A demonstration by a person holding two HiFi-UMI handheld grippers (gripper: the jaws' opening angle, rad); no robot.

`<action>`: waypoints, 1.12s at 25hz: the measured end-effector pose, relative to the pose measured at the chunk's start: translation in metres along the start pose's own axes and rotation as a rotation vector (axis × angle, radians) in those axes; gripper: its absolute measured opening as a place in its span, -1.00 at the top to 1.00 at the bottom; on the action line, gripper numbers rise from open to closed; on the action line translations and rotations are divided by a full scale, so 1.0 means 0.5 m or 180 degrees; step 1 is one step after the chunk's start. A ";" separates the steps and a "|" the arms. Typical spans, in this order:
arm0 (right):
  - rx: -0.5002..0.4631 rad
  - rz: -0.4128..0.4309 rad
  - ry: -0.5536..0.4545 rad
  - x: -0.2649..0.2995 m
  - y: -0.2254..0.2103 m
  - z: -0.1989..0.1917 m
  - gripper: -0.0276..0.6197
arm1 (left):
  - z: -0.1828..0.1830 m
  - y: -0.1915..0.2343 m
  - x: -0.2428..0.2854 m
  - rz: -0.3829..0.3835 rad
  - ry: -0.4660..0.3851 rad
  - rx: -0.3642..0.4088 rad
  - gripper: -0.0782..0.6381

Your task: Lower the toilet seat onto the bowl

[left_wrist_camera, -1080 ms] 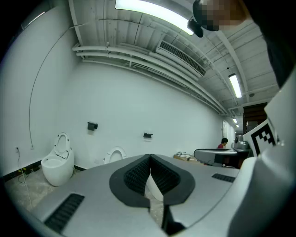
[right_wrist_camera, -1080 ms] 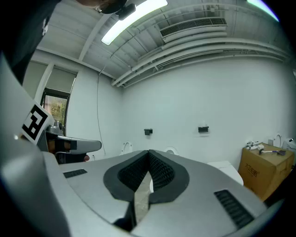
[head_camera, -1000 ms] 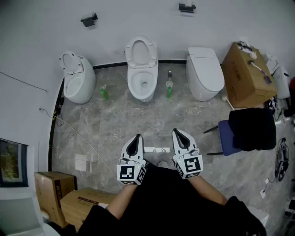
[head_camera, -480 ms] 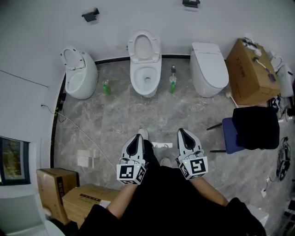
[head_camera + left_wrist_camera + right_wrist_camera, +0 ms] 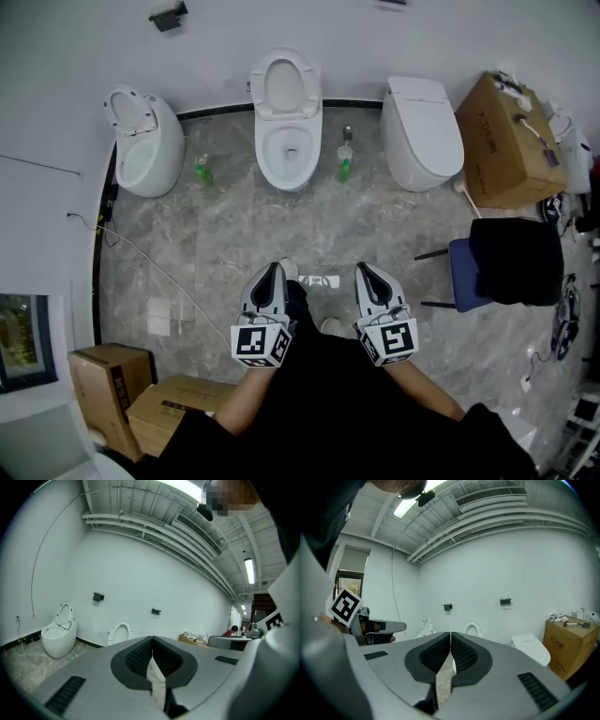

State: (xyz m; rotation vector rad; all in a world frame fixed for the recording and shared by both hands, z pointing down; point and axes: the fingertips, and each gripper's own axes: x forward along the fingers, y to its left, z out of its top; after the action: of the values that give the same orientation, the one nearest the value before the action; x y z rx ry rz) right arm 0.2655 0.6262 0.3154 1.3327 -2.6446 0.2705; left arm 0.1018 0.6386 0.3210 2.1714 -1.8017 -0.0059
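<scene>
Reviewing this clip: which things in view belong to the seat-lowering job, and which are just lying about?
Job:
- middle toilet, straight ahead, with its raised seat
- possibly the left toilet, seat also up
- left gripper and right gripper, both shut and empty

Lying about:
- closed right toilet
- green bottles
- cardboard boxes
- chair
- floor cable

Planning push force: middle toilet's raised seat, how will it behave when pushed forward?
The seat looks a rigid ring hinged behind the bowl, so probably pivots, not flexes. Standing near upright, it may fall quickly once tipped.
</scene>
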 end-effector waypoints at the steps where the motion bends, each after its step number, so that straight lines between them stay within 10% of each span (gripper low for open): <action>1: -0.0008 0.0006 0.0028 0.022 -0.002 0.002 0.82 | 0.004 0.017 0.017 0.0008 0.0005 -0.0015 0.74; 14: -0.0071 0.0030 0.0114 0.438 0.022 0.125 0.82 | 0.132 0.353 0.268 0.0048 -0.0041 -0.0097 0.73; 28: -0.0115 -0.0299 0.0228 0.632 0.014 0.163 0.82 | 0.209 0.506 0.386 -0.0134 -0.0115 0.0132 0.73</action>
State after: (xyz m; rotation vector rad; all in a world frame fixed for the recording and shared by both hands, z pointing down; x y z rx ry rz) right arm 0.0689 0.3657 0.3082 1.4039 -2.5085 0.2518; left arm -0.1220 0.3894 0.3217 2.2516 -1.7903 -0.0175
